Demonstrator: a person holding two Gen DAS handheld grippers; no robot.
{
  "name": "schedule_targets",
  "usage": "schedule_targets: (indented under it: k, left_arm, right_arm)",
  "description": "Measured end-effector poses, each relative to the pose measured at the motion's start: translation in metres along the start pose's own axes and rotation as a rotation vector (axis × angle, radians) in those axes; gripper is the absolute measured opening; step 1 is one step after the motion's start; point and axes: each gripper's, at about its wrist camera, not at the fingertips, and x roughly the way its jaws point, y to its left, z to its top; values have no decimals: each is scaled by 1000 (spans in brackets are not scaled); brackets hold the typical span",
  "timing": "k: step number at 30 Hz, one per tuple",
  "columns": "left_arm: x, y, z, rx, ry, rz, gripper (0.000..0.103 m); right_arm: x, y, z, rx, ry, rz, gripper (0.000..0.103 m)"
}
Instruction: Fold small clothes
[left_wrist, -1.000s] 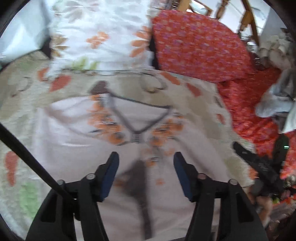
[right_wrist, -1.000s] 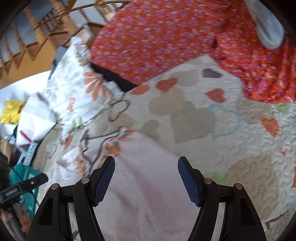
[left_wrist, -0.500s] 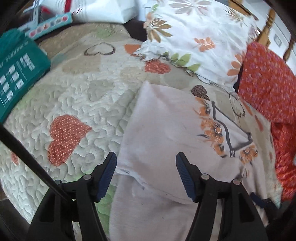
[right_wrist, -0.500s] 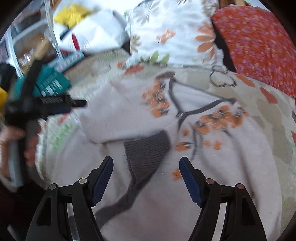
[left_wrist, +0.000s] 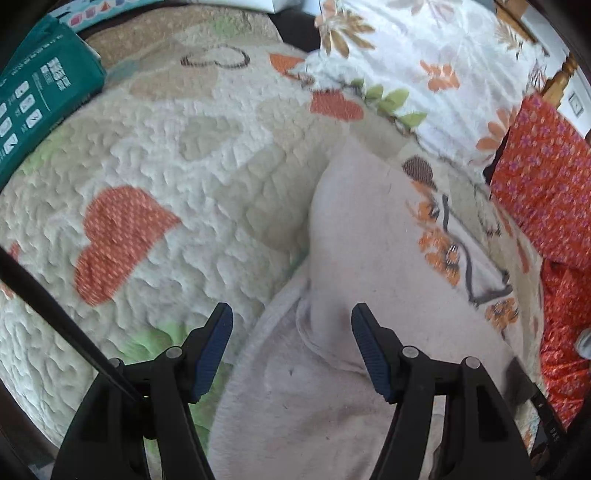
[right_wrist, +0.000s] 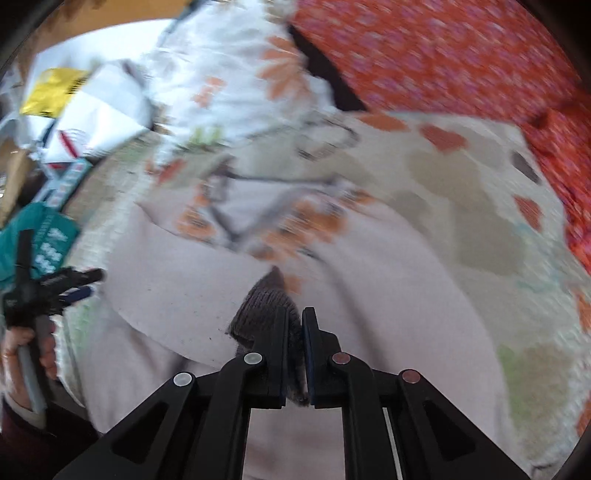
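A pale pink top with orange flowers and a dark V neckline lies on a quilted bedspread, one sleeve folded across its front. My left gripper is open and empty, just above the folded shoulder edge. In the right wrist view the top fills the middle. My right gripper is shut on the sleeve's dark grey knit cuff, which lies on the top's front. The left gripper shows at the left edge of that view, held in a hand.
A floral pillow and a red patterned cushion lie behind the top. A teal box sits at the far left on the quilt. White bags and packages pile up beyond the bed's left side.
My right gripper has closed on the grey cuff, where half a second ago it was open above it. My left gripper has shifted a little along the top's left edge and stays open.
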Motion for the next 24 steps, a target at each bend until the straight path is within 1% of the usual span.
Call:
schedule_targets:
  k: [2,3,4,5,6,7,8,9,10,12,15,17,20,21,22,23,24]
  left_arm:
    - [3,-5,-5,11,20,2,66]
    - [2,-8,-7,17,21,-8,66]
    - [0,-11,-8,28,19,-18,66]
    - [-1,-15,-10,43,15,-22,66]
    - [-2,-19,-11,55,12,-24,67]
    - [-3,-22,-11,64,7,-25,68]
    - [-3,-25,-12,72,1,-23,68]
    - [-2,-29,-12,83,-5,-14,68]
    - [-1,-32,-13,96,-9,-2,68]
    - [1,-38,-12,111,-6,16,68]
    - [3,-45,-10,126,5,-1,68]
    - [6,-50,-9,139,17,-12,68]
    - [8,-55,-8,158,19,4,68]
    - [9,-56,-7,158,23,3,68]
    - [10,-56,-7,156,29,-1,69]
    - [10,-55,-6,153,35,-5,69]
    - [11,-55,-6,151,38,-6,69]
  right_arm:
    - [-10,-28,-3,51,-20,-42,11]
    - [-14,-40,-3,76,-30,-51,16]
    - [-20,-52,-1,102,-40,-55,23]
    - [-24,-62,2,127,-52,-58,26]
    - [-27,-71,8,143,-66,-62,32]
    - [-26,-77,15,143,-73,-66,42]
    - [-25,-80,20,135,-73,-69,47]
    - [-17,-80,30,117,-64,-75,56]
    - [-9,-79,40,102,-55,-79,59]
    - [15,-75,62,74,-30,-84,60]
    - [59,-66,90,40,25,-81,61]
    - [85,-61,104,31,54,-68,61]
    - [117,-55,115,3,93,-80,61]
    - [124,-53,116,-5,107,-66,51]
    - [129,-51,116,-9,120,-40,19]
    - [130,-47,116,-13,127,-6,8]
    - [130,-45,118,-8,132,25,8]
